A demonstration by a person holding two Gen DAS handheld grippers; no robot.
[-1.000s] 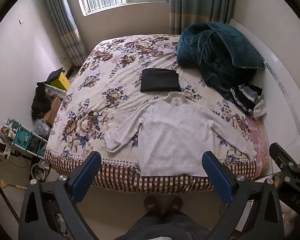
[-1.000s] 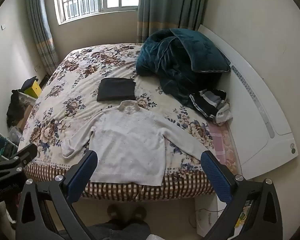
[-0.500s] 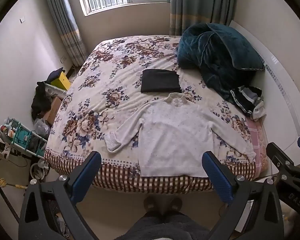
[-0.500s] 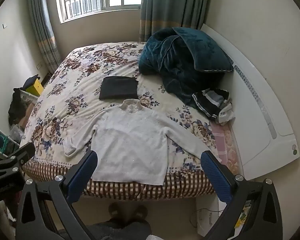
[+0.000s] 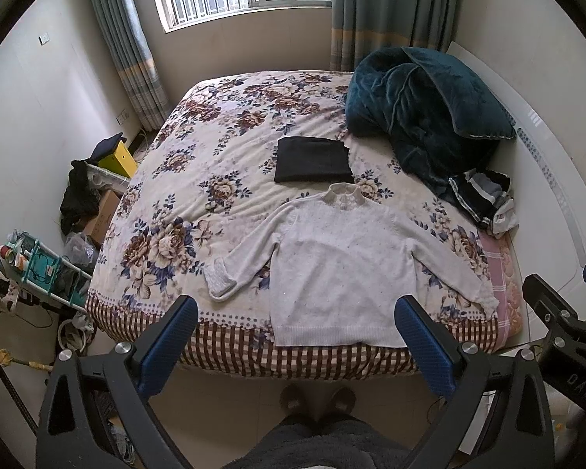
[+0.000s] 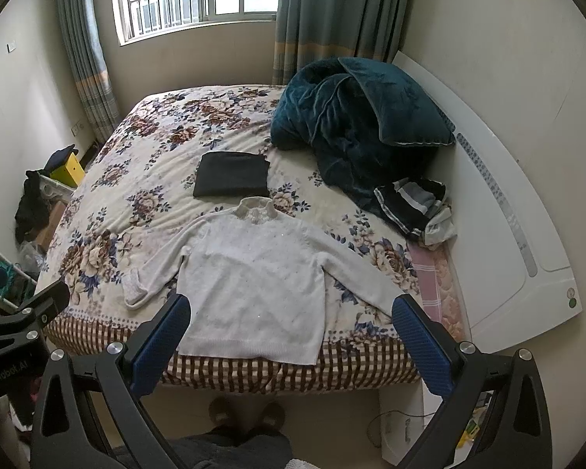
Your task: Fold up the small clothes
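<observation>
White sweater [image 5: 343, 269] flat, sleeves spread

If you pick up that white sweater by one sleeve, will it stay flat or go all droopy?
Probably droopy: the white sweater looks like soft knit lying limp on the bed, its hem already sagging over the edge. It likely won't slide much on the cloth cover. It looks light, so one gripper could probably lift it.

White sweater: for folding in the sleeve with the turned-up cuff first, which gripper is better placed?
Left, probably. That cuff lies on the white sweater's left side, nearer the left gripper. The right gripper, also open, would have to cross over.
</observation>
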